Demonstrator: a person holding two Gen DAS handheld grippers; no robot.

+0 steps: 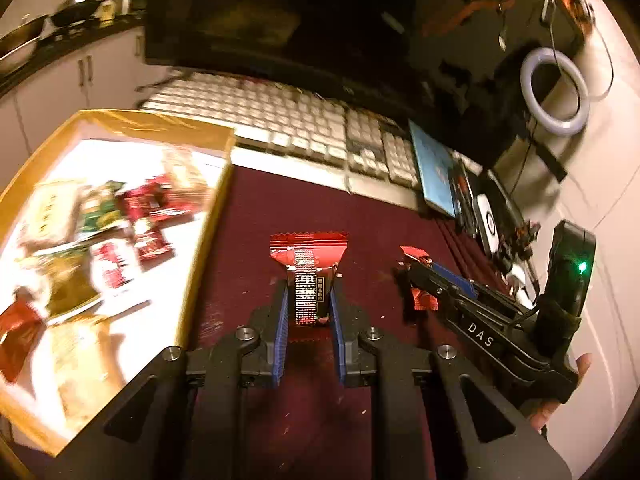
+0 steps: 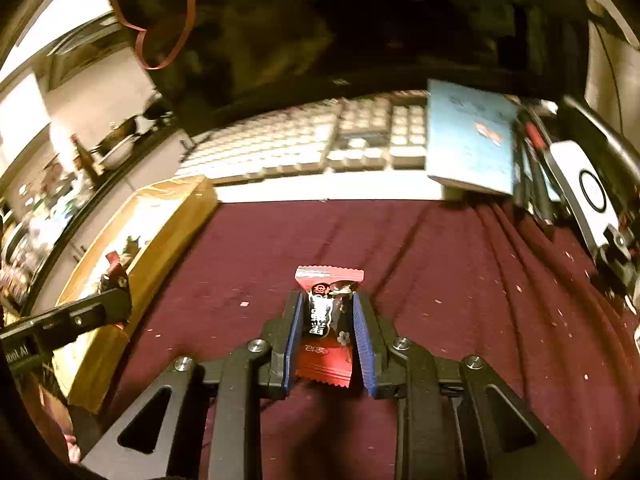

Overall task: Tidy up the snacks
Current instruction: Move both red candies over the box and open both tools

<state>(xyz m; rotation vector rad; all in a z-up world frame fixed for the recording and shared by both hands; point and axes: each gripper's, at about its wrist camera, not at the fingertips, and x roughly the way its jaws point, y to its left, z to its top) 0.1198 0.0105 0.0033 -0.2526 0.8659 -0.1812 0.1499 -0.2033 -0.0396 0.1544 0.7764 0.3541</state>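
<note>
In the left wrist view, the left claw (image 1: 310, 300) is clamped on the middle of a red-and-black candy packet (image 1: 308, 276), light, crinkly and slippery foil best pinched across its body, held over the maroon cloth (image 1: 280, 208) beside the gold box (image 1: 208, 232) of snacks. In the right wrist view, the right claw (image 2: 330, 320) is clamped on a second candy packet (image 2: 329, 316) above the cloth-covered desk; the box wall, keyboard (image 2: 288, 148) and blue booklet (image 2: 472, 140) crowd the far edge.

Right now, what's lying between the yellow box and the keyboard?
Nothing: in the right wrist view the yellow box's far corner sits right against the keyboard's pale front edge.
</note>
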